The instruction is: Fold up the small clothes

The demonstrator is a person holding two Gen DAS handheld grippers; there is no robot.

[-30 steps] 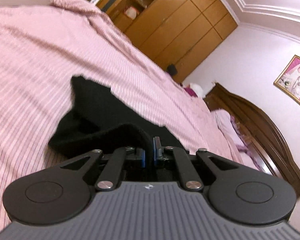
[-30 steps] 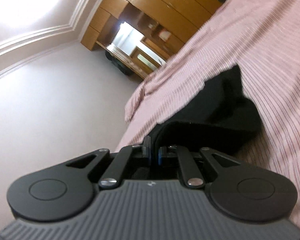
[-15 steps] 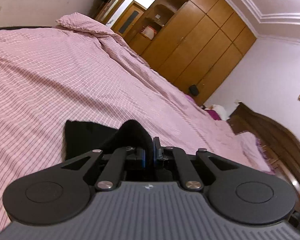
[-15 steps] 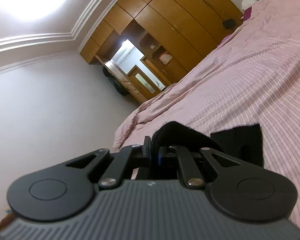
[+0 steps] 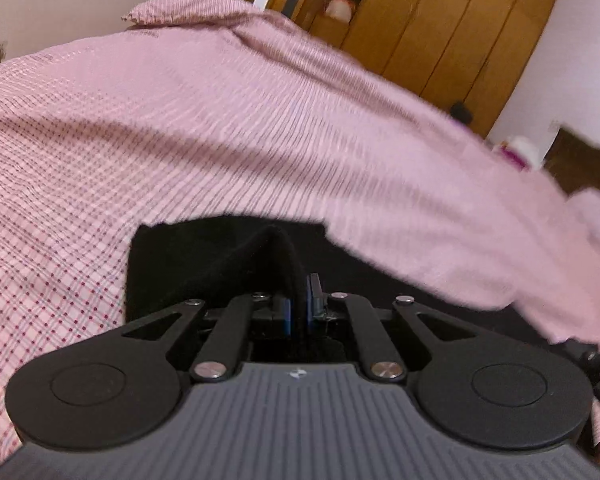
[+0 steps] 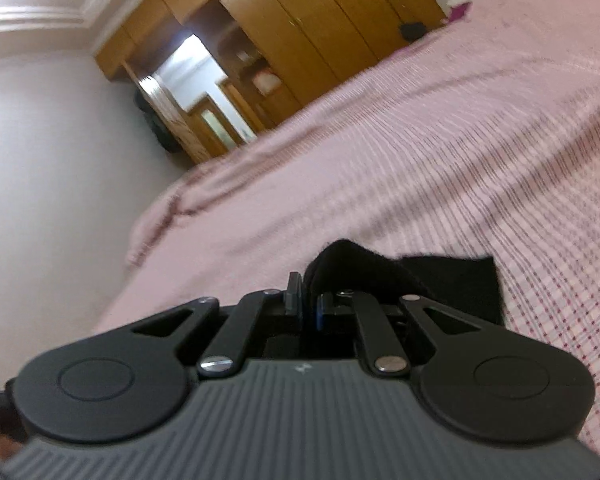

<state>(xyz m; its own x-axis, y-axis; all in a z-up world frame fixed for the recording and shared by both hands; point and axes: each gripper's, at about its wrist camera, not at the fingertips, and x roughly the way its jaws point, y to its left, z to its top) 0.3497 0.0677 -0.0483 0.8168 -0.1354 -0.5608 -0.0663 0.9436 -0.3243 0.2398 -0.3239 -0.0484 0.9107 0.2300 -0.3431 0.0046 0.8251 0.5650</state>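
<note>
The left tool (image 5: 298, 300) has its two jaws drawn narrow, and between them it pinches a raised fold of the black garment (image 5: 204, 264). The cloth goes up into a small peak just in front of the blue pads (image 5: 286, 314) and then falls down flat on both sides. The rest of the garment lies on the bed (image 5: 180, 140), which is covered with a pink checked sheet; its far edge is straight and its left corner is clear to see. On the right side a part of the pink sheet lies over the black cloth, or in front of it; the picture is blurred there and I cannot tell which.

The right tool (image 6: 309, 304) is also narrow and grips another fold of the same black garment (image 6: 452, 280). Here the cloth stands up as a rounded bump between the jaws, and a flat piece with a square corner spreads to the right on the sheet.

Behind the bed stands a wooden wardrobe (image 5: 452, 28), and in the right view an open doorway (image 6: 192, 76) with light is beside it.
</note>
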